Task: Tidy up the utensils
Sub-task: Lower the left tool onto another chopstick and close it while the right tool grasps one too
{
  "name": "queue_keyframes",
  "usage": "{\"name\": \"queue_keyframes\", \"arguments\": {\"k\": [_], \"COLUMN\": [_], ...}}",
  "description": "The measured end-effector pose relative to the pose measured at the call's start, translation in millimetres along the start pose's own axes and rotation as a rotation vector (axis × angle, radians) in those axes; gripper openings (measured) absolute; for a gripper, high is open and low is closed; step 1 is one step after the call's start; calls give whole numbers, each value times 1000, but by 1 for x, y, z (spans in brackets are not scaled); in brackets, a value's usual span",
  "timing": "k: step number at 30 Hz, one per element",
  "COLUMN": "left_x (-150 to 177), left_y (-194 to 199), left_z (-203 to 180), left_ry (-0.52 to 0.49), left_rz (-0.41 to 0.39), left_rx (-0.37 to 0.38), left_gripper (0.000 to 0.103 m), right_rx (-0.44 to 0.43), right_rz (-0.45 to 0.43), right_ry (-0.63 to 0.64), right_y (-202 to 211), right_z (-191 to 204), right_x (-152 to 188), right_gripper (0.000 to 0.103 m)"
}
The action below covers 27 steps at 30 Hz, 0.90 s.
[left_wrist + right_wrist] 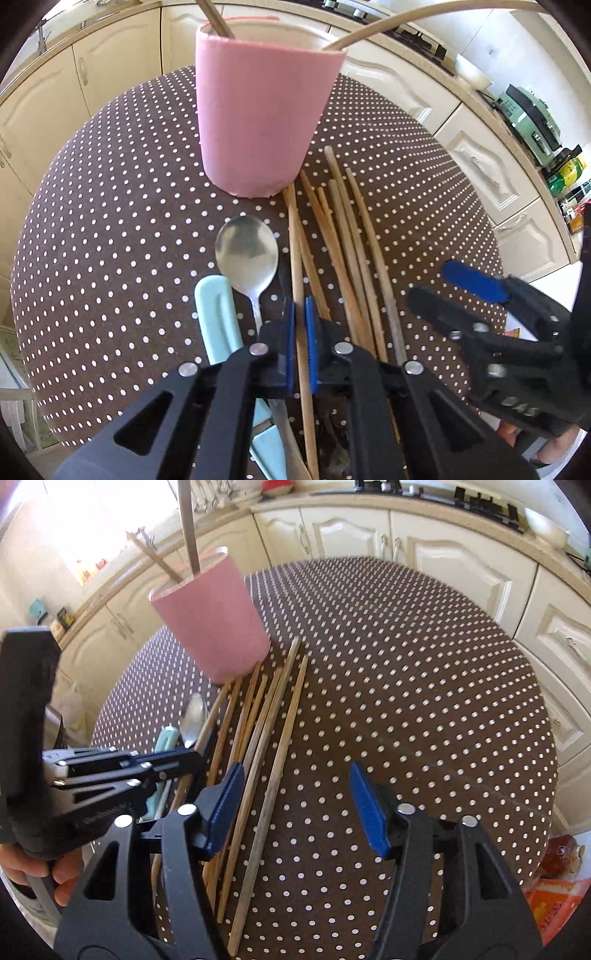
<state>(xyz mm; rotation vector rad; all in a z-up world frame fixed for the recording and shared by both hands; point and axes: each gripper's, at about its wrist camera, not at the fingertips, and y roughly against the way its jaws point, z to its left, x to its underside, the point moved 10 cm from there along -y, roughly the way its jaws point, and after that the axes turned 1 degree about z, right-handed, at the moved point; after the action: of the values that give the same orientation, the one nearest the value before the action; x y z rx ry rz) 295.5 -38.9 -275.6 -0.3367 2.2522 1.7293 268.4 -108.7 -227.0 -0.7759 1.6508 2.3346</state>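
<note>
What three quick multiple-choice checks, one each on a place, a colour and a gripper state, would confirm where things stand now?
1. The metal spoon lies: A) inside the cup B) on the tablecloth, nearer the camera than the cup C) on the counter.
2. The cup is: A) pink B) green C) white.
3. The left gripper is: A) wide open B) shut on a wooden chopstick C) holding the spoon.

Answers: 1 B, spoon bowl rests on the dotted tablecloth. 2 A, its wall is pink. 3 B, the blue fingers press on the stick.

A home kitchen: cream cabinets [461, 565] under a countertop [332, 502], a hob [484, 506], and a polka-dot table [406, 701].
</note>
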Motion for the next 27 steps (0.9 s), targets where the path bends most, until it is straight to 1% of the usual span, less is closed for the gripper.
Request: {"name": "queue_keyframes", "arguments": {"k": [3, 5, 6, 8, 12, 13, 14, 15, 16, 17, 21, 23, 27], "left_x": [0, -1, -2, 0, -4, 0, 1, -1, -2, -3, -6, -7, -7], "left_y": [5, 7, 7, 15, 18, 22, 25, 28, 29, 31, 41, 51, 68], "left_z": [4, 4, 3, 6, 5, 8, 9, 9, 8, 8, 5, 3, -5], "left_ry": [1, 2, 1, 1, 5, 5, 7, 8, 6, 5, 5, -1, -22], "left_rz": [-11, -17, -22, -27, -40, -43, -45, -53, -60, -64, -101, -136, -178], "left_rx": [14, 21, 23, 22, 25, 26, 25, 27, 27, 25, 32, 37, 63], "left_gripper": [6, 6, 6, 6, 6, 6, 6, 6, 6, 6, 5, 5, 5], "right_rx": [-9, -7, -10, -15, 6, 26, 45, 59, 61, 60, 36, -4, -54], "right_rz": [46, 69, 85, 108, 140, 147, 153, 158, 166, 170, 158, 142, 82], "right_ry": [-5, -11, -14, -16, 5, 20, 32, 41, 48, 51, 26, -12, -58], "right_y": [-8, -13, -16, -22, -32, -35, -38, -39, -41, -43, -44, -40, -27], "right_z": [2, 3, 4, 6, 11, 13, 14, 14, 16, 18, 16, 12, 5], "right_x": [2, 3, 4, 2, -4, -8, -10, -12, -13, -13, -16, -15, -15], "right_gripper": [47, 40, 38, 36, 35, 30, 24, 21, 13, 10, 7, 7, 7]}}
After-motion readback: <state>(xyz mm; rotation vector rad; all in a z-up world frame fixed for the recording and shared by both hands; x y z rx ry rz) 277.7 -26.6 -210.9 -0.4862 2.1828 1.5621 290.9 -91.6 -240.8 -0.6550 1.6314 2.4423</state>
